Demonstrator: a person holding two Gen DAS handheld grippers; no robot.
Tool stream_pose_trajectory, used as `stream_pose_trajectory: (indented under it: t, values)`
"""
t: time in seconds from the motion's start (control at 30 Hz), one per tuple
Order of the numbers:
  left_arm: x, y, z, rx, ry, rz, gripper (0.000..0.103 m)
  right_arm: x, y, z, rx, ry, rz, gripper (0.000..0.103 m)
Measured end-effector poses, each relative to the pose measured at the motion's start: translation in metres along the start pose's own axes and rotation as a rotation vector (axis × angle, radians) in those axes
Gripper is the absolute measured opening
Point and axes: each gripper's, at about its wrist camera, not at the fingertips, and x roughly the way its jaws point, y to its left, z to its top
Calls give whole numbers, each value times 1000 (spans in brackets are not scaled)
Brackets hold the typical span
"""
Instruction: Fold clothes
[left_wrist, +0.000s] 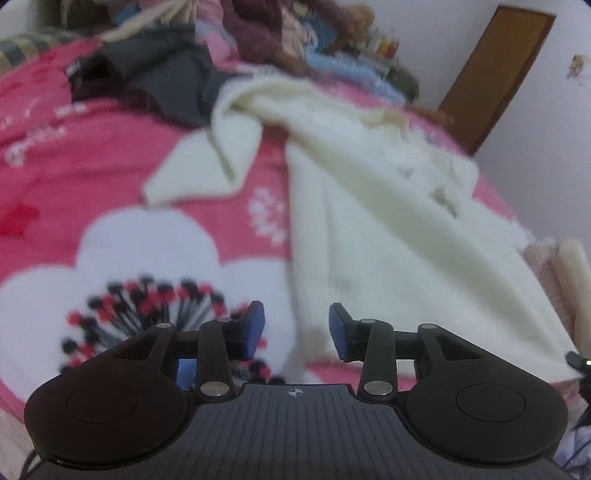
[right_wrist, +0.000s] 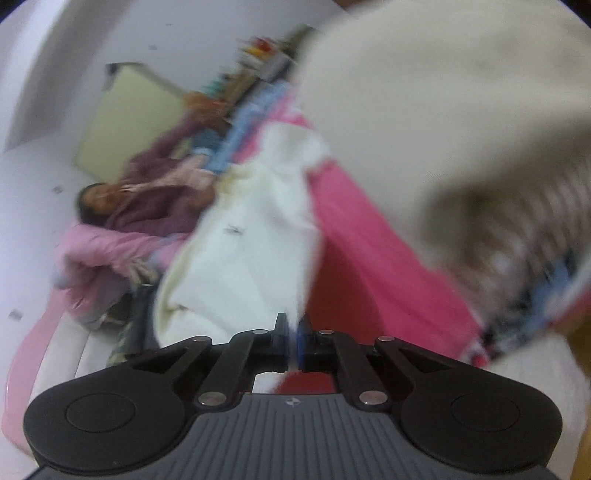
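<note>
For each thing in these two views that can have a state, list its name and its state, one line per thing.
Left gripper: jaws open, empty, above the bedspread.
Right gripper: jaws shut on the garment's edge.
Cream fleece garment: unfolded, spread out and rumpled.
Pink flowered bedspread: spread flat under the clothes.
Dark grey garment: crumpled, unfolded.
Brown wooden door: cannot tell.

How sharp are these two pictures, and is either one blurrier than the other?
Left wrist view: the left gripper is crisp, open over the hem of the cream sweater; the flowered pink bedspread is soft, with fisheye bending at the edges. Right wrist view: much blurrier, smeared by motion; only the right gripper, shut on the sweater's edge, is sharp.
</note>
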Motion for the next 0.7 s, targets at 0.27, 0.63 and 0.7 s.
stream_pose_trajectory:
  t: [0.27,0.63,0.7]
  values:
    - [16,-7,5,79,-18,1,49,17,-14,-7,45,25,-25,4]
    - [40,-54,-3,376,-75,124,8,15,-11,-4,-40,26,-41,6]
    - [27,-53,2,351,-99,107,7,11,-2,-1,-71,8,-18,5]
